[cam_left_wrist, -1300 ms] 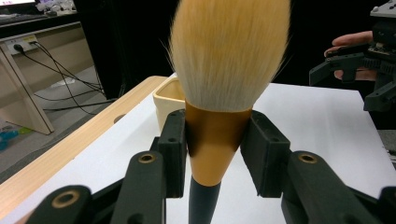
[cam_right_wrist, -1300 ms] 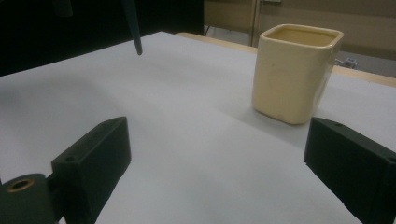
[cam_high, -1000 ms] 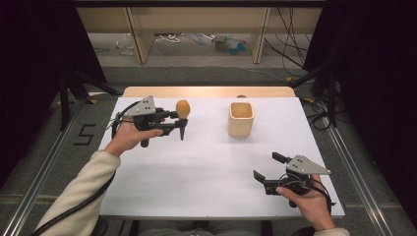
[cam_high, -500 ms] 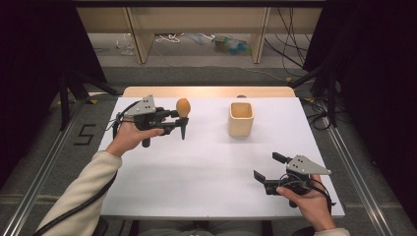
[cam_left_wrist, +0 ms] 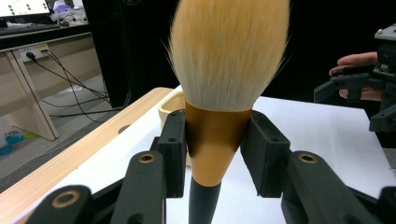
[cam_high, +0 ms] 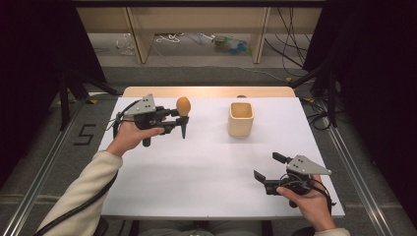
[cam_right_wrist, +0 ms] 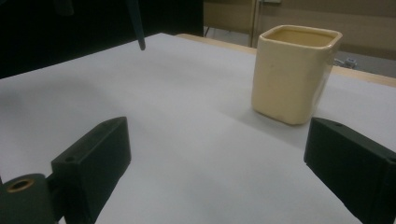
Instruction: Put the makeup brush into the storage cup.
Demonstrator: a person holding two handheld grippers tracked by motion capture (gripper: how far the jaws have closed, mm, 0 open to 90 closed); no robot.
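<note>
We see a white table [cam_high: 206,196] with a light wooden strip [cam_high: 206,91] along its far edge. Behind it stands a pale wooden frame [cam_high: 140,39] on a grey floor [cam_high: 196,73], where some cables [cam_high: 290,34] and small coloured items [cam_high: 231,44] lie. Black curtains [cam_high: 34,44] close both sides. Metal rails [cam_high: 39,182] run along the floor at the left and right edges, and a number 5 [cam_high: 84,134] is marked at the left.

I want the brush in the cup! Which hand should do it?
Left, probably. Its tool already grips the brush upright above the table, beside the cup. The right tool is open, holding nothing.
</note>
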